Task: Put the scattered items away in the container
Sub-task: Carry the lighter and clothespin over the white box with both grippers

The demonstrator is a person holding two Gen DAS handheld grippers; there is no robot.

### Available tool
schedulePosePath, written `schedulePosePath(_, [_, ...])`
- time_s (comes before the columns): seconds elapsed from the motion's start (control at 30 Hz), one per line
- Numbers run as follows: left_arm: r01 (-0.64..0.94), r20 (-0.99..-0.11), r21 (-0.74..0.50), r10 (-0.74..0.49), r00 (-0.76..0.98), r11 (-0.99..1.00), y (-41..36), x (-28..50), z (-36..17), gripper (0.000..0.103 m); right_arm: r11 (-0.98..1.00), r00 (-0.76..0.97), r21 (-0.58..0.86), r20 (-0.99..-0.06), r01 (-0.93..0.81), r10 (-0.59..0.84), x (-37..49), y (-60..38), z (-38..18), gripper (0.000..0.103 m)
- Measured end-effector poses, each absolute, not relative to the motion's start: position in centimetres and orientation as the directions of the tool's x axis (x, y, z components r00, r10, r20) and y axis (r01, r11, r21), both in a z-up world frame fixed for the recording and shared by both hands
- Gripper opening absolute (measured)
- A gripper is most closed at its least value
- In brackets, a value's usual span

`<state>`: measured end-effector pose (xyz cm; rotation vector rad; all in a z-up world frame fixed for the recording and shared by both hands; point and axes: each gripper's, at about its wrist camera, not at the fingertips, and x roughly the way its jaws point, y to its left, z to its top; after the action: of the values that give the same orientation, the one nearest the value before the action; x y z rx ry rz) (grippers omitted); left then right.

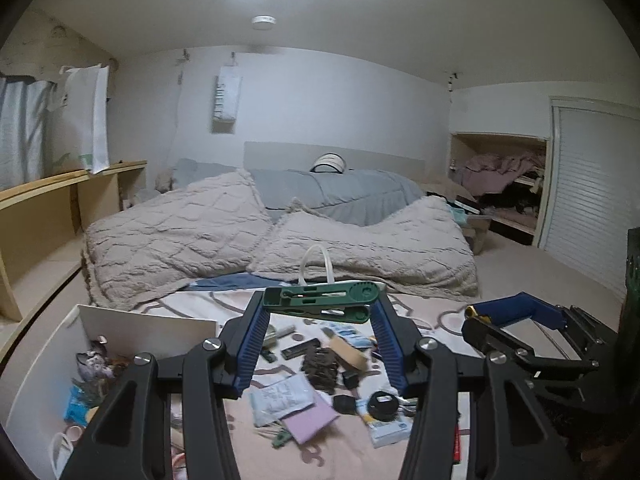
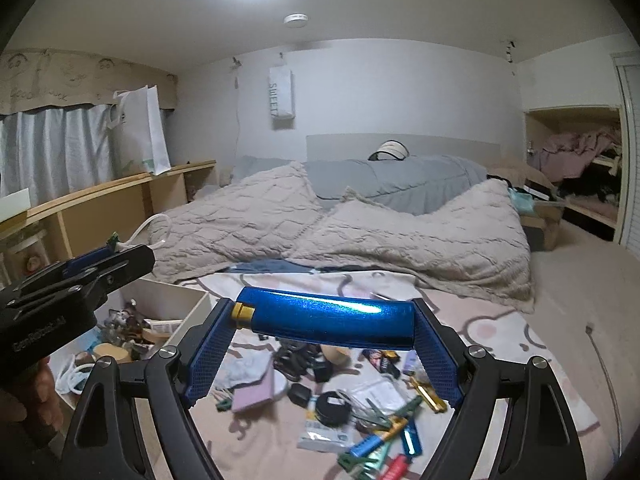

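Bedroom light falls on a pink patterned bedspread (image 2: pixel 500 320) that carries the clutter. Raised above it, the left gripper (image 1: pixel 318 306) pinches a flat green plastic tool (image 1: pixel 320 300) crosswise at its fingertips, and the right gripper (image 2: pixel 326 322) clamps a glossy blue metallic cylinder with a gold cap (image 2: pixel 328 316) end to end. Both items hang clear of the bed. At the left stands the white open box (image 1: pixel 148 322), already holding several small things. Much is left, I judge: a pink card (image 1: pixel 310 416), a black round case (image 1: pixel 383 400), packets, pegs and pens lie scattered. Open air separates the grippers from the box's near wall; rumpled beige quilts (image 1: pixel 180 232) bound the far side.
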<state>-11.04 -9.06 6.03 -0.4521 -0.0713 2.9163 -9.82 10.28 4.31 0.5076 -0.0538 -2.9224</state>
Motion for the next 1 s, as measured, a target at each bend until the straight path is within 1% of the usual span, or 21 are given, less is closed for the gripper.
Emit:
schedulePosePath(0.23, [-0.125,-0.317,-0.098,0.150,-0.936,-0.987,-12.3,-11.4,4.9,0.052,-0.975,-0.908,0.058,-0.355,0.215,-0.221,-10.8,7.1,3.8,0.085])
schedulePosePath(0.37, [-0.092,-0.327,-0.109,0.123,-0.937,-0.990,-13.9,-11.6,4.4,0.052,-0.967,-0.902,0.026,-0.355,0.253,-0.246,-11.1,4.7,3.6,0.085])
schedulePosePath(0.57, [-0.036,-0.344,-0.116,0.074,-0.936,-0.993,-16.3,-11.5,3.9,0.052,-0.956,-0.890,0.017,-0.359,0.294,-0.280,-11.7,2.0,3.6,0.085])
schedulePosePath(0.67, [0.000,-0.351,-0.114,0.040,-0.936,-0.993,-17.7,-11.5,3.6,0.052,-0.950,-0.883,0.023,-0.362,0.313,-0.300,-12.2,0.9,3.7,0.085])
schedulePosePath(0.83, [0.051,-0.352,-0.144,0.003,-0.936,-0.988,-20.2,-11.3,3.5,0.052,-0.939,-0.866,0.036,-0.376,0.342,-0.330,-13.0,-0.8,3.6,0.085])
schedulePosePath(1.0, [0.112,-0.357,-0.162,-0.048,-0.933,-0.980,-22.8,-11.0,3.3,0.052,-0.922,-0.834,0.082,-0.402,0.378,-0.378,-13.9,-2.2,3.6,0.085])
